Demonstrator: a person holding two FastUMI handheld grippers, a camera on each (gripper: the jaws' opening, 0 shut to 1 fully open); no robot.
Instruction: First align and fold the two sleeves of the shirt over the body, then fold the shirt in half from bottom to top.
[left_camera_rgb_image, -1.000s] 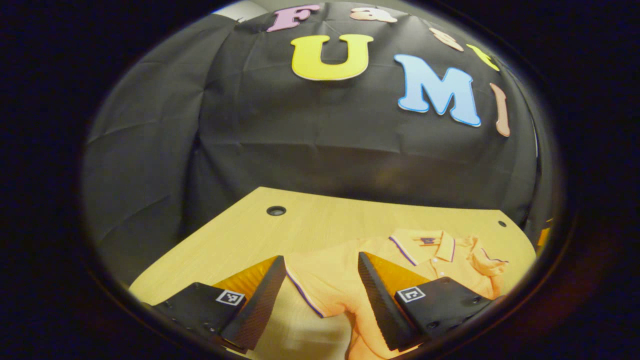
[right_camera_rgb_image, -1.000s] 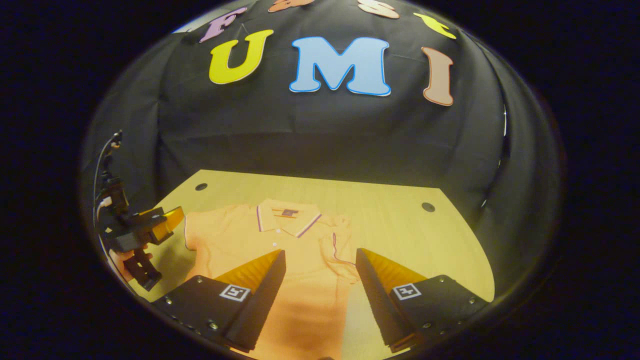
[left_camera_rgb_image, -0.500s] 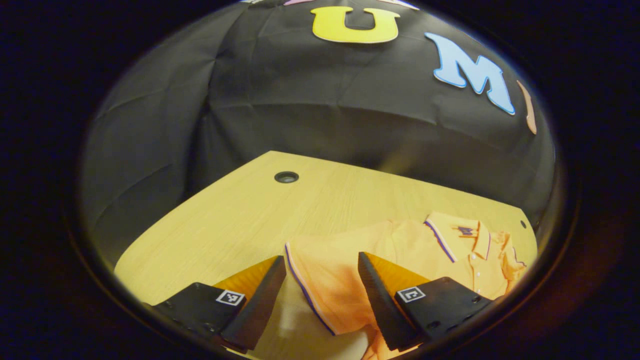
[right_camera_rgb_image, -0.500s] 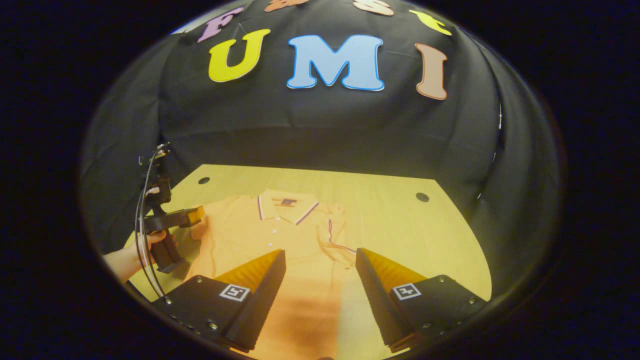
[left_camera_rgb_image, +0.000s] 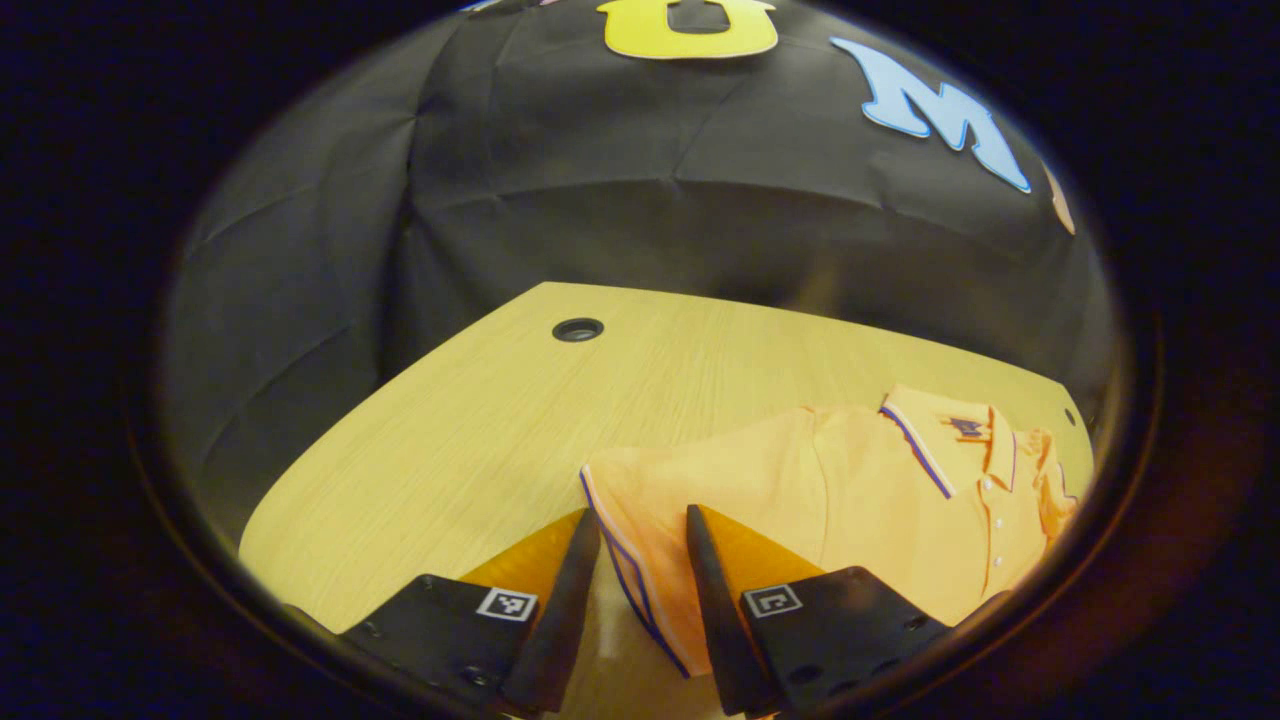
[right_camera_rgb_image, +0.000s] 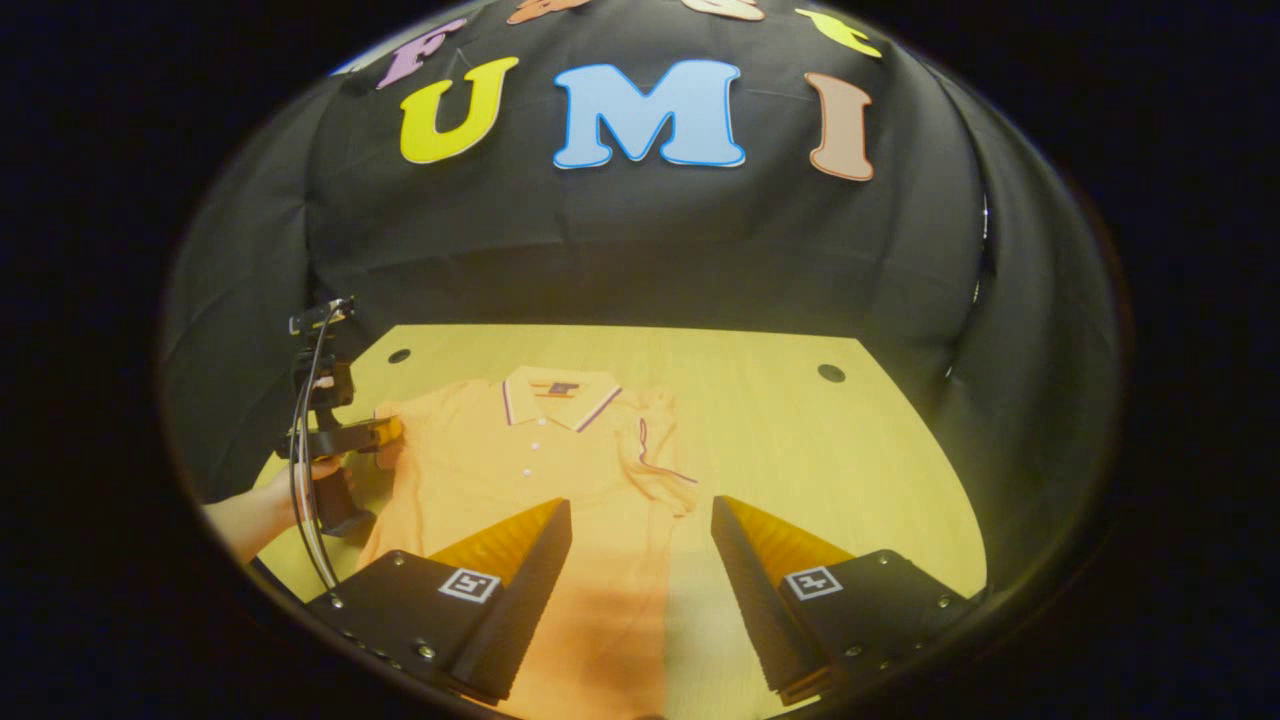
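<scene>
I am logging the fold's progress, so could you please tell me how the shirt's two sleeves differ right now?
The left sleeve lies spread flat out to the side, its striped cuff between the left gripper's narrowed fingers. The right sleeve is already folded over the shirt's body, bunched, apart from the open right gripper. Both sleeves are orange with a dark cuff stripe.

Shirt (right_camera_rgb_image: 520, 470) is showing orange, collar (right_camera_rgb_image: 560, 398) carrying white and purple stripe trim, sleeve cuff (left_camera_rgb_image: 625, 560) edged in a purple line, white buttons down the placket. Surface (left_camera_rgb_image: 470, 430) is reading light yellow woodgrain with dark round holes (left_camera_rgb_image: 577, 329). Booth wall (right_camera_rgb_image: 640, 250) is hanging plain black cloth.
</scene>
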